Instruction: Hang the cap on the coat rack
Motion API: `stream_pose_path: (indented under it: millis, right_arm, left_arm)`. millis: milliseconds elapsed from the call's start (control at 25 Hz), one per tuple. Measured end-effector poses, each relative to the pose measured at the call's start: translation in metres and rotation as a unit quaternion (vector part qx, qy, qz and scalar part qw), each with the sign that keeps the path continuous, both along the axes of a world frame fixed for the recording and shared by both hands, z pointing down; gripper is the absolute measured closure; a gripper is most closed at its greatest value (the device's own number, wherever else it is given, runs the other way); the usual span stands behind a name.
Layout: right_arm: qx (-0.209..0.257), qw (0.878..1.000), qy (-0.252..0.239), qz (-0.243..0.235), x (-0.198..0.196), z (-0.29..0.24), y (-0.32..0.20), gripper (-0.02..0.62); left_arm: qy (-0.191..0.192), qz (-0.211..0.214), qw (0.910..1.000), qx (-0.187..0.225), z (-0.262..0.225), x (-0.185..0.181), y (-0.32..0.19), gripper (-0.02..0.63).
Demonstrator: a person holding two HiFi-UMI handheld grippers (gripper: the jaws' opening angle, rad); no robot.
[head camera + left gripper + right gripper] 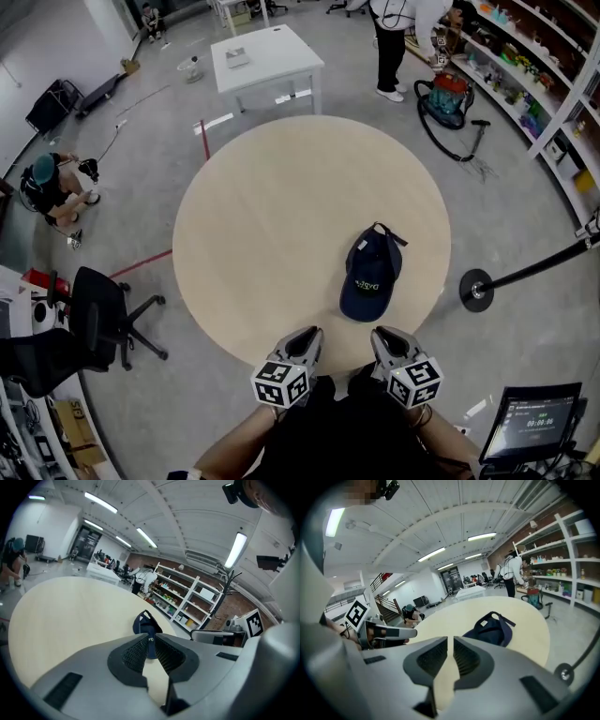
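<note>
Dark navy fabric baseball cap (367,277) lying on a round pale wooden table (272,216), with two hand-held grippers at the near edge.
The cap rests on the table's right half, near the person, strap end pointing away. The left gripper (305,336) and right gripper (382,336) hover side by side over the near rim, each with jaws drawn almost together and nothing between them. The cap lies just ahead of the right gripper. A black metal coat rack (476,290) stands on the grey floor right of the table.
</note>
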State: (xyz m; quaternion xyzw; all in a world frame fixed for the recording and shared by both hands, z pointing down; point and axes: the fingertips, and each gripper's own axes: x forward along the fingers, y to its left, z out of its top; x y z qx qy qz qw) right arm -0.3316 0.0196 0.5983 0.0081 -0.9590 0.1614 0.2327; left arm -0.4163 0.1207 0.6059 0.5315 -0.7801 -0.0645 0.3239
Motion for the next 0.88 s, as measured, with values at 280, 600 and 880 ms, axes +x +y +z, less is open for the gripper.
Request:
stream_pose_path:
  millis: [280,600,880]
  right_arm:
    - [-0.030,0.999,0.038,-0.001,-0.001,0.037,-0.043,0.557]
    - [-0.059,0.997,0.048,0.033,-0.008,0.055,-0.070,0.556]
    - [-0.073,0.996,0.039,0.024,-0.021,0.061,-0.071,0.556]
  left_arm:
    - [-0.014,-0.029,0.9983,-0.048,0.035,-0.026,-0.035,0.563]
    - [0.034,-0.008,0.9974,-0.062,0.084,-0.038,-0.076,0.497]
    - [0.099,0.009,0.9924,-0.073,0.130,-0.038,-0.094,0.443]
